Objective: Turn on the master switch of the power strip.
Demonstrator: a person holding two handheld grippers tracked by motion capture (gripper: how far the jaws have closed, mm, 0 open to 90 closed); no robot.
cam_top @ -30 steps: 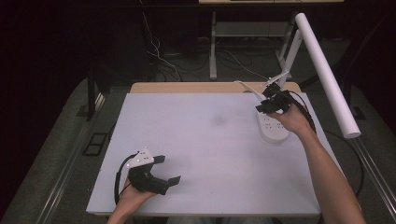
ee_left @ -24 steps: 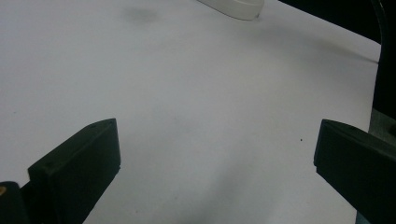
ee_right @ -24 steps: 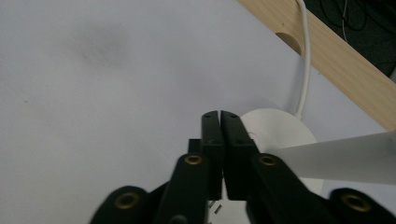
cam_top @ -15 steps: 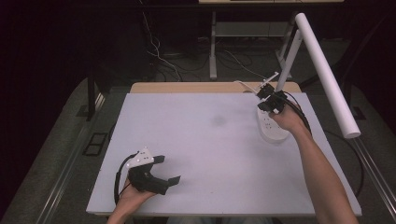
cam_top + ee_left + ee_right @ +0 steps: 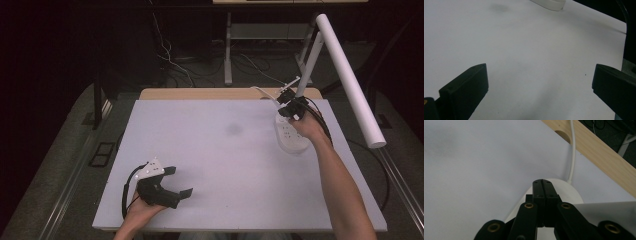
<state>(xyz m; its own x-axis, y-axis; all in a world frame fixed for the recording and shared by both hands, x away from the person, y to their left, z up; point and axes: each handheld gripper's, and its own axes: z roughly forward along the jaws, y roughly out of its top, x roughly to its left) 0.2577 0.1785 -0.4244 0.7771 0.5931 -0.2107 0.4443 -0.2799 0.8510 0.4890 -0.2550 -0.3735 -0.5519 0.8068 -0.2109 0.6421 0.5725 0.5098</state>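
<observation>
A white power strip [image 5: 294, 140] lies on the white table [image 5: 225, 165] at the far right, and its white cable [image 5: 573, 157] runs off over the wooden back edge. My right gripper [image 5: 286, 111] hovers at the strip's far end. In the right gripper view its jaws [image 5: 542, 182] are pressed together with nothing between them, just above the strip's rounded end [image 5: 570, 192]. My left gripper [image 5: 180, 181] rests near the front left of the table, open and empty. The left gripper view looks between its jaws [image 5: 539, 80] across bare table to the strip [image 5: 549, 3].
A long white lamp tube [image 5: 350, 75] slants over the table's right side, with its stand behind the strip. The wooden strip of tabletop [image 5: 599, 157] runs along the back. Cables and a metal frame lie on the dark floor beyond.
My right hand has shifted a little left and down over the strip's far end. The left hand and gripper have stayed put.
</observation>
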